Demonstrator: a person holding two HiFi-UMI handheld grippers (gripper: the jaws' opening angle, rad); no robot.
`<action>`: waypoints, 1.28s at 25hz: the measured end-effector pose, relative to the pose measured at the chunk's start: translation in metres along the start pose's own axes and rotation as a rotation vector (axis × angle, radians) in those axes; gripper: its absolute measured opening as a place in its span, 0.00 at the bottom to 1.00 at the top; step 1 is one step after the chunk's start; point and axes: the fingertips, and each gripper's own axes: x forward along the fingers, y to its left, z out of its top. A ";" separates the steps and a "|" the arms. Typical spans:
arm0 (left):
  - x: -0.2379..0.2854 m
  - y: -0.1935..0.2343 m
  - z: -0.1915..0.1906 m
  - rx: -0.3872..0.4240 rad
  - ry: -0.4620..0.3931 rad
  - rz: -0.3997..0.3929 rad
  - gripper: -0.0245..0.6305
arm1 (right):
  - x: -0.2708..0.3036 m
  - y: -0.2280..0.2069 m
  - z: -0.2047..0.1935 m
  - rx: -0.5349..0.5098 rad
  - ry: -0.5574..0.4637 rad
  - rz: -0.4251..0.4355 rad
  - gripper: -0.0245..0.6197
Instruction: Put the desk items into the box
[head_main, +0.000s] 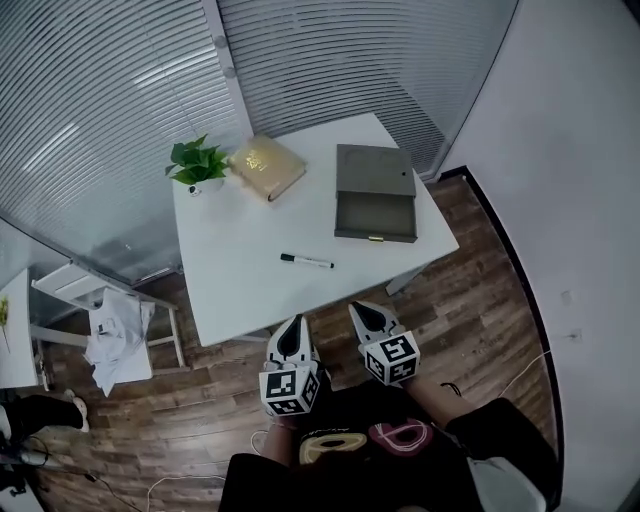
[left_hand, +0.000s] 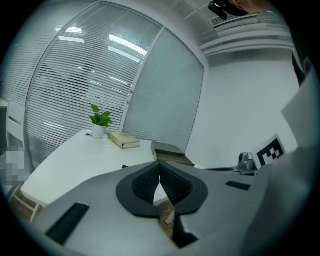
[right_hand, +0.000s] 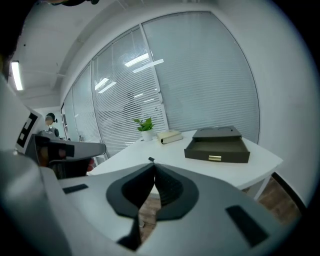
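Both tongs are hovering at the near edge of the counter (head_main: 230, 270), not over it yet: left tongs (head_main: 293, 325) and right tongs (head_main: 362, 312), each with jaws pressed together and nothing between them.

Pen (head_main: 307, 261) is lying on the counter straight ahead, the nearest desk item and apart from both tongs. Its long axis is running left-right across the approach line, dark end pointing left. It is sitting roughly between the two, slightly more in line with the left tongs; the right tongs are about as near to its right end.

Box (head_main: 375, 195) is sitting further back on the right tongs' side, open tray facing us. Book (head_main: 267, 166) and potted plant (head_main: 197, 165) are sitting at the far left, well apart from both tongs.

My read: whichever pair goes is needing to open first and come across the barrel. The right side is looking like the shorter carry to the box.
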 end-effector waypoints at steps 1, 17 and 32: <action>0.005 0.006 0.004 0.001 0.001 -0.008 0.06 | 0.007 0.002 0.003 -0.002 -0.001 -0.002 0.05; 0.065 0.057 0.029 0.065 0.089 -0.184 0.06 | 0.094 -0.013 0.034 0.036 0.022 -0.105 0.05; 0.075 0.093 0.032 0.029 0.105 -0.106 0.06 | 0.142 -0.009 0.012 -0.196 0.341 0.071 0.32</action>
